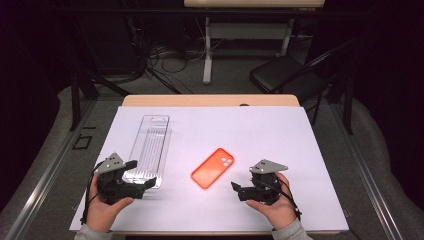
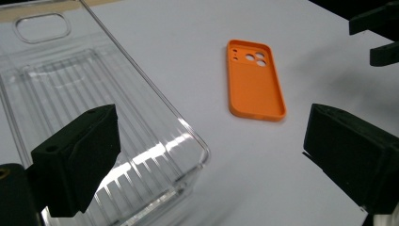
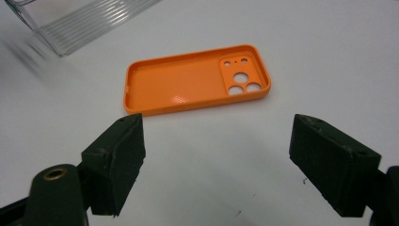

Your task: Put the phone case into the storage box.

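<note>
An orange phone case (image 1: 212,168) lies hollow side up on the white sheet, between my two grippers. In the left gripper view the phone case (image 2: 255,82) is ahead and to the right; in the right gripper view the case (image 3: 188,87) lies just beyond the jaws. A clear ribbed plastic tray (image 1: 150,150) rests to the case's left. My left gripper (image 1: 141,174) is open over the tray's near end; the open jaws of the left gripper (image 2: 211,136) straddle the tray's (image 2: 94,94) corner without touching it. My right gripper (image 1: 243,179) is open, and the right gripper (image 3: 216,127) holds nothing.
The white sheet (image 1: 260,130) covers a wooden table whose far edge (image 1: 210,100) shows. Beyond it stand a black chair (image 1: 285,75) and desk legs with cables on the floor. The other gripper's jaws (image 2: 376,33) show at the top right of the left gripper view.
</note>
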A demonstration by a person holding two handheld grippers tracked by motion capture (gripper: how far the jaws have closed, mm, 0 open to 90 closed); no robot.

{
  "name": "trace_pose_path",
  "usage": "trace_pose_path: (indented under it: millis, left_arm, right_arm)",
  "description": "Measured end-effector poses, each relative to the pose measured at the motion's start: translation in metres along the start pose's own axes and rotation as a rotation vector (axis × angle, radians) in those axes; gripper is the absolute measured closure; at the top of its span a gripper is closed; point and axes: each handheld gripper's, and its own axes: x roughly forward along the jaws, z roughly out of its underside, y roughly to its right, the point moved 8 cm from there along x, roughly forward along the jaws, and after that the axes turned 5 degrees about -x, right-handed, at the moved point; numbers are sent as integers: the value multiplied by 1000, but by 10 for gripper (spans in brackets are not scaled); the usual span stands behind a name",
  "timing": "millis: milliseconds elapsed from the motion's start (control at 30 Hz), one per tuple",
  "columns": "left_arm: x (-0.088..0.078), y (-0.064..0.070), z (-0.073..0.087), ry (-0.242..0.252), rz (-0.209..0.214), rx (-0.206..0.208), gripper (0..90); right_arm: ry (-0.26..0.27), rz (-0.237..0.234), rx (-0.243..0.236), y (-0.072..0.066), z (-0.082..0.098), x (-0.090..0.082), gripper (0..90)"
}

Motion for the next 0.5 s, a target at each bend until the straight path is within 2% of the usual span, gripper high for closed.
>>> trace_pose_path:
  millis: [67, 200, 400, 500]
  left_arm:
    - [5, -4, -11, -5, -2, -3, 61]
    - [12, -7, -22, -6, 10, -13, 62]
    - [24, -9, -47, -14, 23, -33, 81]
    - [27, -9, -52, -12, 21, -35, 83]
  right_arm:
    - [-7, 1, 1, 2, -4, 2, 190]
    - [-31, 6, 2, 5, -10, 6, 233]
    - [-38, -10, 21, 7, -18, 13, 224]
    - [-37, -16, 24, 6, -23, 15, 220]
